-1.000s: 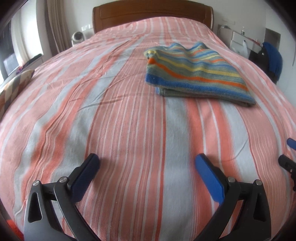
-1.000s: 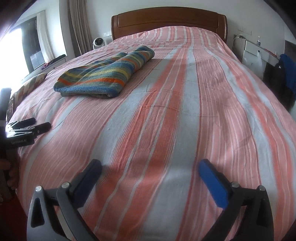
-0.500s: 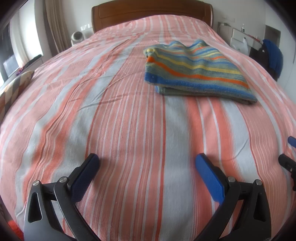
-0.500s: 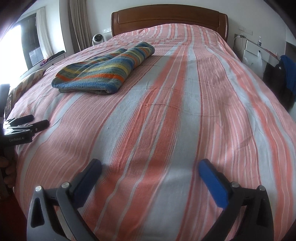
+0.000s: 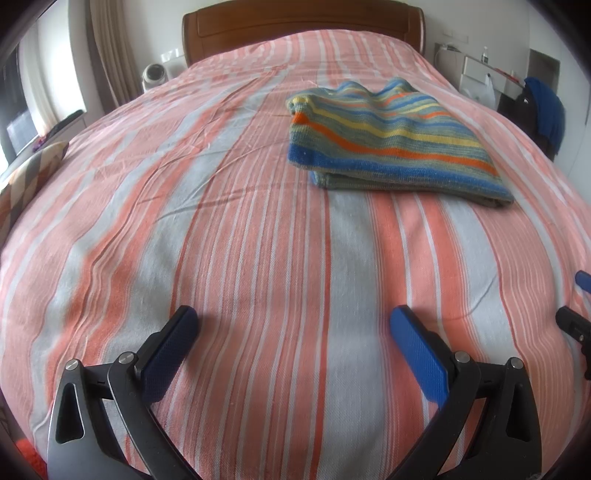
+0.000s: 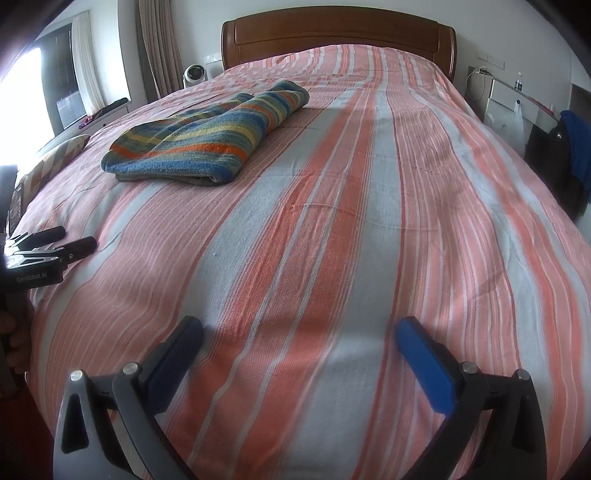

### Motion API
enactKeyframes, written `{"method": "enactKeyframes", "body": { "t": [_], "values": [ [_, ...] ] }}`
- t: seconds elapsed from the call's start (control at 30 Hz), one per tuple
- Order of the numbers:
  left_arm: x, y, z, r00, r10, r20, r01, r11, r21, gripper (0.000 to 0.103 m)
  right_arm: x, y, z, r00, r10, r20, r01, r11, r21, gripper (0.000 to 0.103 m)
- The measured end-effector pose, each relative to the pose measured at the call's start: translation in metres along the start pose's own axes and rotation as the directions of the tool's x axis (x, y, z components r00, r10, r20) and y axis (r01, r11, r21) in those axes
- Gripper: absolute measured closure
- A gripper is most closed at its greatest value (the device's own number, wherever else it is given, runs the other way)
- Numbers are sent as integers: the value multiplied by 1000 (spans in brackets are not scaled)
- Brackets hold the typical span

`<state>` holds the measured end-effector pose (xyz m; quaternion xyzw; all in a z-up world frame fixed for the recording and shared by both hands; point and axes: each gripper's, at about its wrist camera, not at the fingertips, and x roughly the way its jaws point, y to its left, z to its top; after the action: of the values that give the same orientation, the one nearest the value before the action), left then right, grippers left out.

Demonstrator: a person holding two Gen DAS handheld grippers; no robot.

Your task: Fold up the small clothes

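A folded striped garment [image 5: 391, 144] lies flat on the striped bedspread [image 5: 258, 258], around the middle of the bed and toward the wooden headboard [image 5: 303, 26]. Well short of it, near the foot of the bed, the left gripper [image 5: 293, 330] and right gripper [image 6: 299, 336] hover over bare bedspread, both spread wide with nothing between their fingers.

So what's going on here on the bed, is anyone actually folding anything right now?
Not at this moment. A striped knit garment lies already folded on the striped bedspread, further up the bed toward the wooden headboard. The left hand-held gripper and the right hand-held gripper both hover open over bare bedspread near the foot of the bed, holding nothing and well short of the garment.
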<state>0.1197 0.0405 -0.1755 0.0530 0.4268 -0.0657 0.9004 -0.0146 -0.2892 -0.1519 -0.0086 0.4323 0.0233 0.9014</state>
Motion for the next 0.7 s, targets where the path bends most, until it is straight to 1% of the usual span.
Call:
{"method": "enactKeyframes", "body": {
  "t": [0.7],
  "values": [
    [1, 0, -1, 1000, 0, -9, 0, 1000, 5, 1, 1, -1, 0, 1000, 7, -6, -7, 1000, 3, 0]
  ]
}}
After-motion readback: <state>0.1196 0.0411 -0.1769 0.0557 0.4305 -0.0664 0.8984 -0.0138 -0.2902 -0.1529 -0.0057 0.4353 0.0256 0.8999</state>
